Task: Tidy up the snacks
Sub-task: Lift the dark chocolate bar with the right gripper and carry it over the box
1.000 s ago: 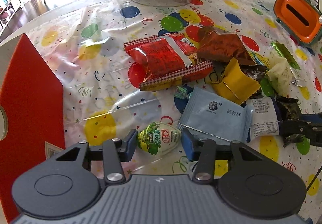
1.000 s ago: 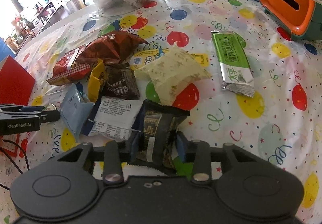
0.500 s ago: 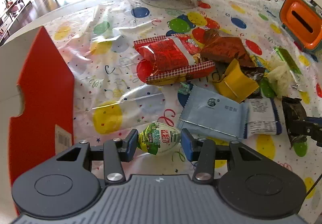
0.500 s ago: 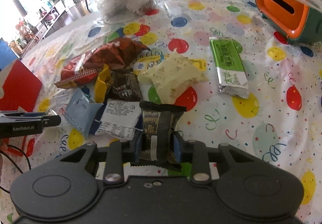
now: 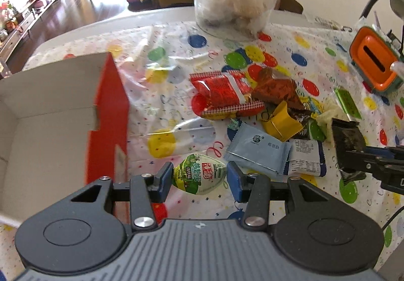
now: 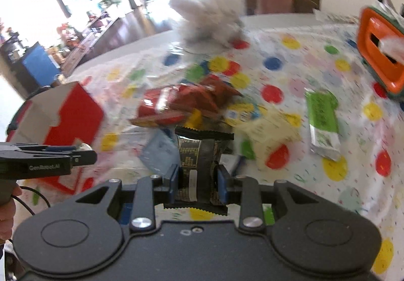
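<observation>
My left gripper (image 5: 199, 178) is shut on a green and white egg-shaped snack packet (image 5: 199, 176), held above the tablecloth beside the red cardboard box (image 5: 108, 117), whose white inside shows at the left. My right gripper (image 6: 198, 181) is shut on a black snack packet (image 6: 199, 154) and holds it off the table; the packet also shows at the right of the left wrist view (image 5: 348, 139). A pile of snacks lies mid-table: a red packet (image 5: 222, 89), a brown bag (image 5: 275, 91), a yellow packet (image 5: 282, 122) and a light blue packet (image 5: 257, 152).
A clear bag of white stuffing (image 5: 234, 3) stands at the far edge. An orange and green container (image 5: 373, 66) sits at the far right. A green bar (image 6: 322, 119) and a pale yellow packet (image 6: 270, 129) lie right of the pile. The left gripper shows in the right wrist view (image 6: 48, 159).
Both grippers have risen with their packets. The left gripper has moved left toward the red box, whose open inside now shows. The right wrist view is blurred from motion.
</observation>
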The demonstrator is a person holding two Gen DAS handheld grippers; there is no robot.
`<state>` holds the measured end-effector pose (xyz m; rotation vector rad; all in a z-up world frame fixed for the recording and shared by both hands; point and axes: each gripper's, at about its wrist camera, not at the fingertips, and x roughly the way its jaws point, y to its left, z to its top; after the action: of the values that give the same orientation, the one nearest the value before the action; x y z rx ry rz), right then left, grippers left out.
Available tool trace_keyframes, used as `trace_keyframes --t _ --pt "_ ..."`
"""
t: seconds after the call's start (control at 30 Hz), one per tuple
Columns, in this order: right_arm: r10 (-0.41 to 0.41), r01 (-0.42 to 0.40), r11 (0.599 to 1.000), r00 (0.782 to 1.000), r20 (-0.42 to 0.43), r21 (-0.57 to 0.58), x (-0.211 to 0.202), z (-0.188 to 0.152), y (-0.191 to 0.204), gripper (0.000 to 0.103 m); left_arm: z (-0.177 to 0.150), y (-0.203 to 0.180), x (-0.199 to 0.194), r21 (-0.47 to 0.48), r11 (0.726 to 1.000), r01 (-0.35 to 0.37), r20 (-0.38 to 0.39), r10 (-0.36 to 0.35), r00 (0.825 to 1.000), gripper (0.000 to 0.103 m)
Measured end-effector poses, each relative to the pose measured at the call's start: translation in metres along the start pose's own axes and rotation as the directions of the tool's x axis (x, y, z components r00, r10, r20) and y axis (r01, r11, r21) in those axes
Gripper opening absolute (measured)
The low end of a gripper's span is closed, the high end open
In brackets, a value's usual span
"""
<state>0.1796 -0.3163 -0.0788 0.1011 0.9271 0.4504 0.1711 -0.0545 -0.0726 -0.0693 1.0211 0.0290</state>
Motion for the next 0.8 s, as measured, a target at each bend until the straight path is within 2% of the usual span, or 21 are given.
trace_keyframes --t 0.17,0.33,0.53,0.8 --pt "0.057 -0.056 0.997 0.998 0.015 -0.052 -0.009 0.012 0.029 0.030 0.002 0.018 -0.030 -0.030 1.000 0.003 0.039 -0.001 0.999 0.045" --pt "0.081 -0.078 0.993 0.996 0.033 -0.090 -0.015 0.024 0.065 0.030 0.004 0.046 -0.054 -0.044 0.999 0.005 0.074 -0.002 0.997 0.045" --pt "0.104 -0.096 0.984 0.993 0.050 -0.150 -0.017 0.035 0.121 0.030 0.007 0.094 -0.078 -0.057 0.998 0.000 0.109 0.006 0.994 0.045" --pt "0.123 -0.111 0.972 0.991 0.047 -0.209 0.005 0.051 0.194 0.030 0.010 0.165 -0.087 -0.089 0.995 -0.034 0.103 0.043 0.994 0.045"
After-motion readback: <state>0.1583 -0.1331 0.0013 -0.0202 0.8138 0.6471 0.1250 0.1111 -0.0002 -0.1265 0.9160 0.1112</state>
